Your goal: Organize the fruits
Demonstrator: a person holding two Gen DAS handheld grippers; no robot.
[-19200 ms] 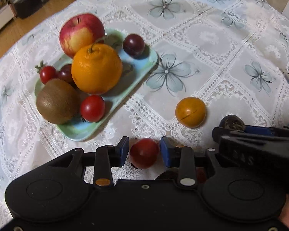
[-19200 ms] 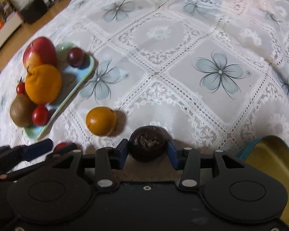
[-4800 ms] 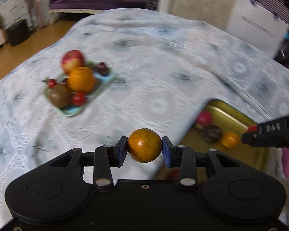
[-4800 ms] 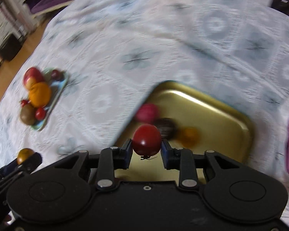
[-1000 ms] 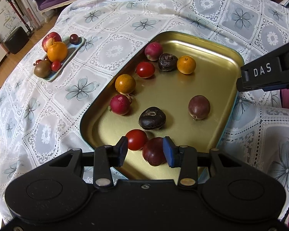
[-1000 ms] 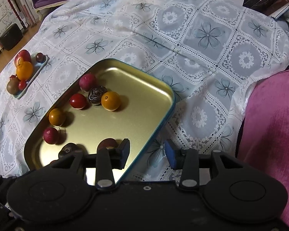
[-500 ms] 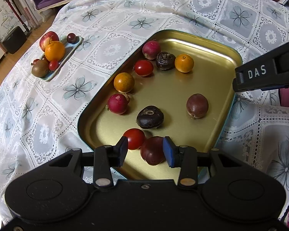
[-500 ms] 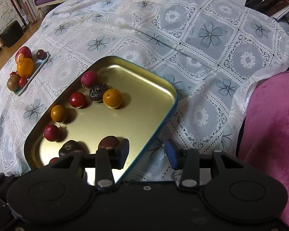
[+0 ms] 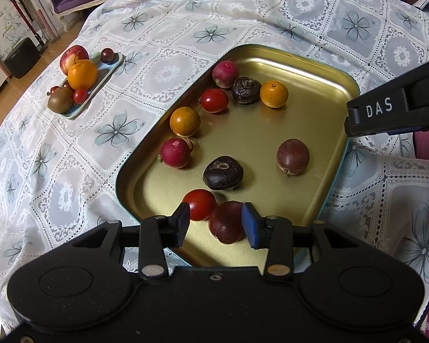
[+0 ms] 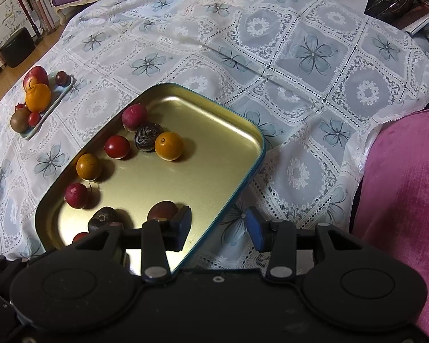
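Note:
A gold tray [image 9: 314, 68] with a teal rim [image 10: 243, 183] holds several small fruits: red tomatoes, orange fruits, dark wrinkled fruits and radish-like red ones. My left gripper [image 9: 216, 224] is open above the tray's near end, over a dark red plum [image 9: 227, 224] and a red tomato [image 9: 199, 203]. My right gripper [image 10: 218, 227] is open and empty over the tray's right rim; its finger [image 9: 394, 111] shows in the left wrist view.
A light blue dish [image 9: 111, 65] at the far left holds an apple, an orange, a kiwi and small red fruits; it also shows in the right wrist view [image 10: 58, 94]. A lace flowered tablecloth [image 10: 300, 57] covers the table. A pink cushion [image 10: 409, 194] lies at the right.
Both grippers have drawn back and up slightly from the tray, staying open. The fruits in the tray have not moved.

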